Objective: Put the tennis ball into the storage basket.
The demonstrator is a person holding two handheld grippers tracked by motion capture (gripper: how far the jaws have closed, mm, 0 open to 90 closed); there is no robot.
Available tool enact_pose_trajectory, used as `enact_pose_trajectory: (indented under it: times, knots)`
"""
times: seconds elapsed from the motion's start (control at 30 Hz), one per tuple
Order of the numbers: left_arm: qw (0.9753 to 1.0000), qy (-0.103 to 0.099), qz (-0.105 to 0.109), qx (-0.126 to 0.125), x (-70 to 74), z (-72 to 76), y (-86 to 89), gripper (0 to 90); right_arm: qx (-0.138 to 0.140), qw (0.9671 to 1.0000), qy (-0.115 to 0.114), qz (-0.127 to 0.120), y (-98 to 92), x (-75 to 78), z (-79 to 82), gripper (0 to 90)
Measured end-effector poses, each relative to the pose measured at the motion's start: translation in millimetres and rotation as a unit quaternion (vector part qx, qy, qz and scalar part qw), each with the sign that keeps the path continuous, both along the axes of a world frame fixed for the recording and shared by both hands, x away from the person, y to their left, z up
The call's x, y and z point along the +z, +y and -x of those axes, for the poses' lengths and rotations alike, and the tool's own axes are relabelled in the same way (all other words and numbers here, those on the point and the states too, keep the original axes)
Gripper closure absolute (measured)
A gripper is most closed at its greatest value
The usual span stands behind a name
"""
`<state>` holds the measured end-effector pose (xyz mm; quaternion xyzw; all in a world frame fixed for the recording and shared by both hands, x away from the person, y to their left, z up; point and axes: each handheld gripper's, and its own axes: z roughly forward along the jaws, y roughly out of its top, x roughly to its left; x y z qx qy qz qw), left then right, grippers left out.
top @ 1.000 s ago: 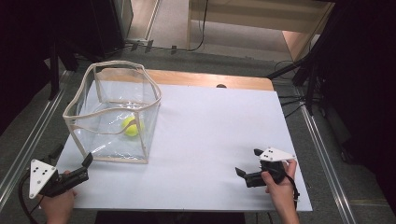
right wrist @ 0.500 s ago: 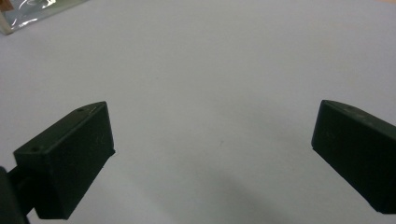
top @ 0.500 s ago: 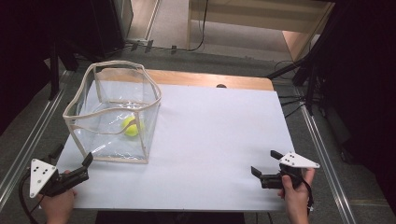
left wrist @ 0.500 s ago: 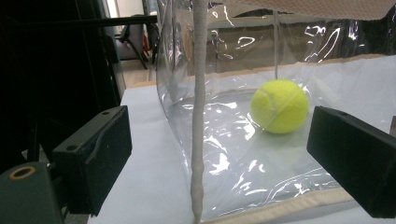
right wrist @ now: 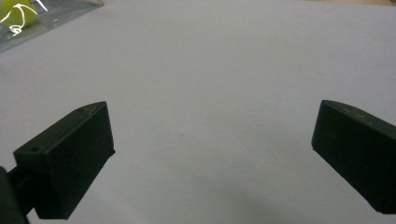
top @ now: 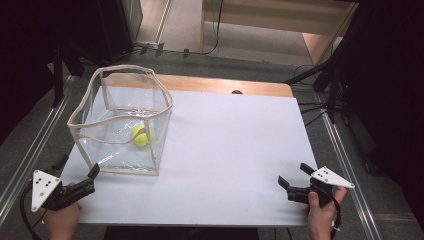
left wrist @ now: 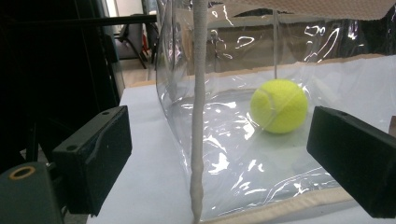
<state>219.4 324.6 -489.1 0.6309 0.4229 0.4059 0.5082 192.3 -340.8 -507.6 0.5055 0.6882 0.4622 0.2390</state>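
Note:
A yellow tennis ball (top: 140, 135) lies on the floor of a clear soft-walled box (top: 129, 67) with a beige rim, at the left of the white table (top: 235, 145). My left gripper (top: 77, 167) is open near the box's front left corner, apart from it. In the left gripper view the ball (left wrist: 279, 105) shows through the box's wall (left wrist: 198, 93), between the wide-set jaws of the left gripper (left wrist: 219, 121). My right gripper (top: 295, 175) is open and holds nothing at the table's front right. In the right gripper view the right gripper (right wrist: 212, 116) faces bare table, the ball (right wrist: 18, 13) far off.
A wooden strip (top: 225, 85) runs along the table's far edge, with a small dark spot (top: 236, 92) on it. Metal rails (top: 30, 150) flank the table on both sides. Cables lie on the floor (top: 310, 110) at the far right.
My right gripper has moved to the right and toward the table's near edge, still open. The left gripper, the box and the ball have stayed put.

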Motion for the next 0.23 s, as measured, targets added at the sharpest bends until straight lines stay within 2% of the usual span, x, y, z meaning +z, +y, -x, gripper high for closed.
enact_pose_trajectory:
  times: [0.1, 0.23]
  knots:
    - [1.0000, 0.001, 0.002, 0.000, 0.0, 0.0, -0.1, 6.9, 0.021, 0.9998, -0.002, -0.006, -1.6, -1.7, -0.9, 0.0]
    - [1.0000, 0.001, 0.000, 0.002, 0.1, -0.2, -0.2, 6.9, 0.016, 0.9999, 0.002, 0.005, -0.7, -1.4, -2.0, 0.0]
